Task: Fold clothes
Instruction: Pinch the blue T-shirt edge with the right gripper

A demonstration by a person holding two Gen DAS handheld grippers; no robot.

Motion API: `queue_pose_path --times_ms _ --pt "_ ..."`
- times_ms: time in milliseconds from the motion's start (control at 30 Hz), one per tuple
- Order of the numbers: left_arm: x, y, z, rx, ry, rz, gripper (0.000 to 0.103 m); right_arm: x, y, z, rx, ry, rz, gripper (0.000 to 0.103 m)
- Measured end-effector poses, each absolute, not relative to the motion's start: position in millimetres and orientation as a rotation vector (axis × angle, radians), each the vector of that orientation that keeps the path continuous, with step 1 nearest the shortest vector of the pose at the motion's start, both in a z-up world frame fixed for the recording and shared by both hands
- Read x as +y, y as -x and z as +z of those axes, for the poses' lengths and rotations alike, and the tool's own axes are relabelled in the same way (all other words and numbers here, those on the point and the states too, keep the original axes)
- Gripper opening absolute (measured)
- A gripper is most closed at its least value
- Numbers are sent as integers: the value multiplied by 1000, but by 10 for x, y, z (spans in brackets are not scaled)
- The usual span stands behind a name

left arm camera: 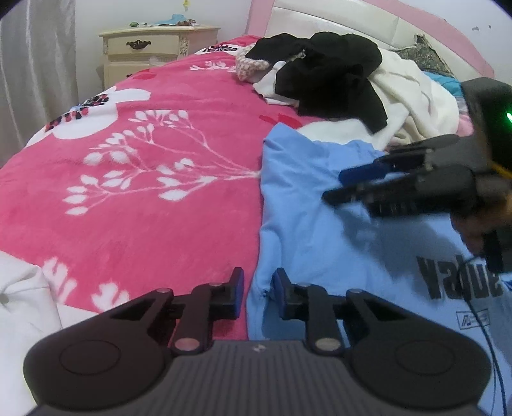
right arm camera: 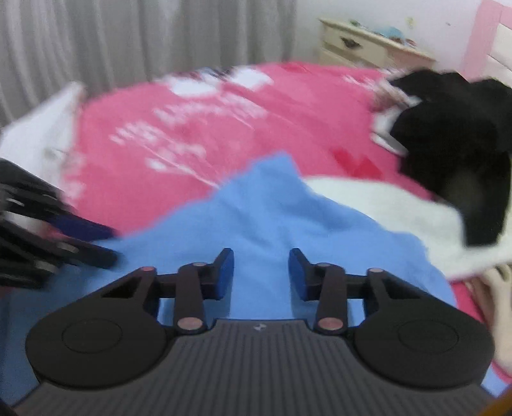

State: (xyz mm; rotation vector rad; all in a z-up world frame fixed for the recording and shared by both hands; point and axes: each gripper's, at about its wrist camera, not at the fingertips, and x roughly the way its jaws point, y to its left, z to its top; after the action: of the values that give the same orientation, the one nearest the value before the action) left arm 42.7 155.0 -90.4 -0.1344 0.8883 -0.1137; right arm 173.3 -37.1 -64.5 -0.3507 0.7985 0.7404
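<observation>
A light blue T-shirt [left arm camera: 320,243] with black lettering [left arm camera: 457,278] lies spread on the pink flowered blanket [left arm camera: 144,198]. My left gripper [left arm camera: 259,283] sits low at the shirt's left edge. Its jaws stand a little apart with that edge between them, and the pads do not visibly press on it. My right gripper [right arm camera: 260,272] hovers over the blue T-shirt [right arm camera: 262,217], jaws apart, nothing clamped. In the left wrist view the right gripper [left arm camera: 344,185] lies over the shirt's upper part. The right wrist view is blurred and shows the left gripper [right arm camera: 105,243] at the left.
A heap of black clothes [left arm camera: 332,70] and a white garment [left arm camera: 412,96] lies near the padded headboard [left arm camera: 336,19]. A cream nightstand [left arm camera: 147,48] stands beyond the bed beside grey curtains [right arm camera: 128,38]. White cloth [left arm camera: 19,304] lies at the lower left.
</observation>
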Motion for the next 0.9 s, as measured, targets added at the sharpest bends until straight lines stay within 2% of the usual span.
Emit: queue_pose_path --times_ms 67,233,433,500,533,633,800,900 --pt "1550 -418 -903 889 129 -114 21 -472 -1856 -605 801 297 677 19" --pt "1542 -406 -904 892 116 -111 21 -393 -1852 -390 718 279 718 17" --pt "1526 -367 -915 887 106 -102 21 34 -1923 -680 739 381 815 15" --pt "1524 -356 -918 884 107 -98 21 -92 -2146 -732 765 292 745 14" --pt "1523 -352 -918 884 109 -95 21 -180 -2233 -693 780 238 711 8" --pt "1535 -352 -918 887 114 -96 21 -252 -2211 -499 721 260 697 12" --pt "1544 -344 -921 887 113 -101 21 -147 -2308 -424 754 202 795 14" --pt "1544 -337 -923 886 111 -103 21 -125 -2553 -528 854 78 800 30"
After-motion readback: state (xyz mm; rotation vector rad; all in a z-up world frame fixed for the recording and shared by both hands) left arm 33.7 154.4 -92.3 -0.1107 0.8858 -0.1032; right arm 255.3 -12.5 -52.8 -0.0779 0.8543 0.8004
